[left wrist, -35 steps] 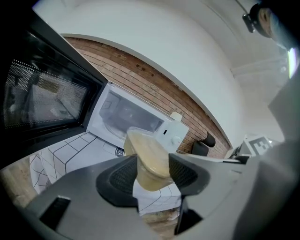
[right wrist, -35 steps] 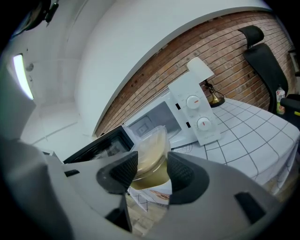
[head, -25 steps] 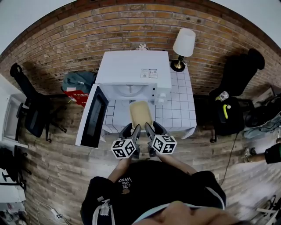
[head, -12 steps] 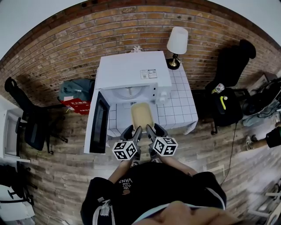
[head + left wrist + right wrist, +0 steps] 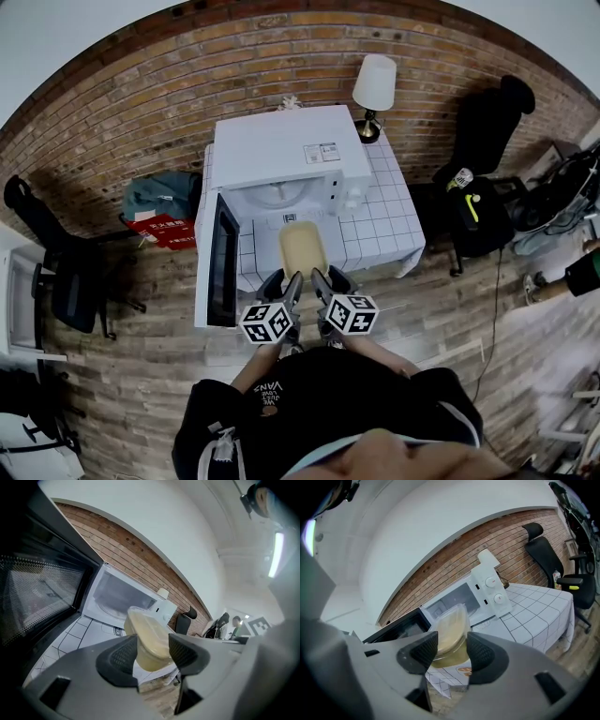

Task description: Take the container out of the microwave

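A clear lidded container (image 5: 303, 248) of pale yellow food hangs over the tiled table, just in front of the white microwave's (image 5: 286, 150) open cavity. My left gripper (image 5: 286, 286) and right gripper (image 5: 319, 284) are side by side at its near end. In the left gripper view the pads press on both sides of the container (image 5: 147, 637), so that left gripper (image 5: 152, 651) is shut on it. The right gripper (image 5: 452, 652) clamps the container (image 5: 450, 630) the same way. The microwave door (image 5: 222, 272) stands swung open at the left.
The table (image 5: 384, 225) has a white checked cloth. A lamp (image 5: 373, 84) stands behind the microwave at the right. Black office chairs (image 5: 487, 122) and bags stand on the wooden floor at both sides. A brick wall runs behind.
Both grippers have drawn the container a little back from the microwave's mouth towards the person. The head view has shifted slightly, and both grips are unchanged.
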